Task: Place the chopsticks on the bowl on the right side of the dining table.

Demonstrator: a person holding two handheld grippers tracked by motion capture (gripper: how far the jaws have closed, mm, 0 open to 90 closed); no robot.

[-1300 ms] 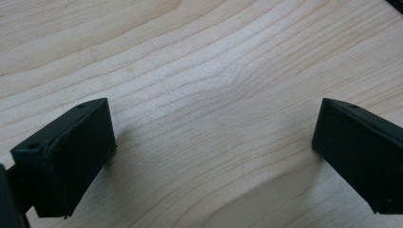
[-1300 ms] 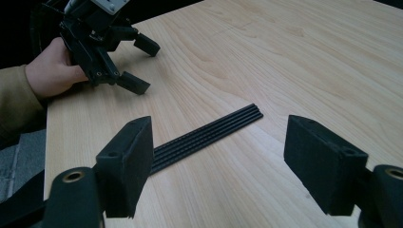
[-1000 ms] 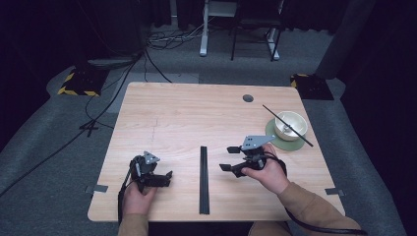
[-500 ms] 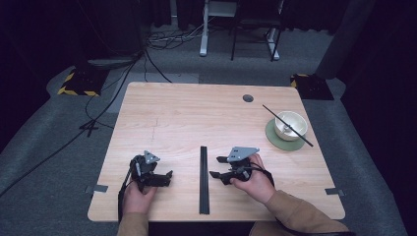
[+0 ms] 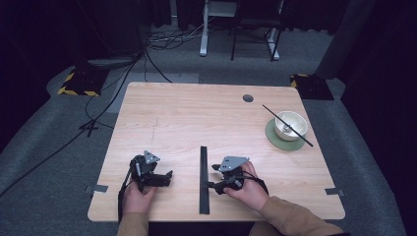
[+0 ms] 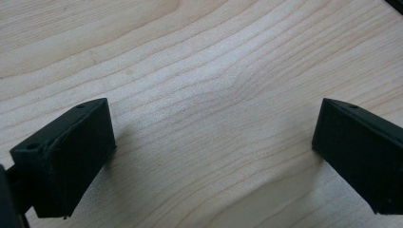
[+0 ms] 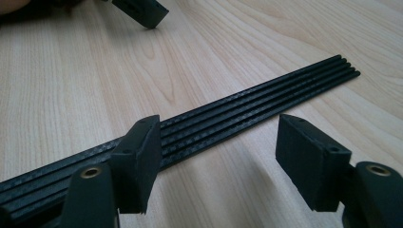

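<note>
I bring the right tongs (image 7: 214, 161) – just opened a little, empty – onto the black rods (image 5: 203, 182) mid-desk (left tongs (image 6: 209, 156) wide open, idle); next I must straddle one.

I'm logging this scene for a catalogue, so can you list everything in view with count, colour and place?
table: one, light wood, centre of the high view
rods: a bundle of thin black rods lying side by side, exact count unclear, near middle of the table
bowl: one, white, far right of the table
mat: one, green, round, under the bowl
stick: one, black, thin, lying across the bowl
cables: several, dark, on the floor beyond the table
left gripper: one, black, jaws open over bare wood, near left
right gripper: one, black, jaws open, one jaw over the rods
hands: two, at the near edge, each holding a gripper
</note>
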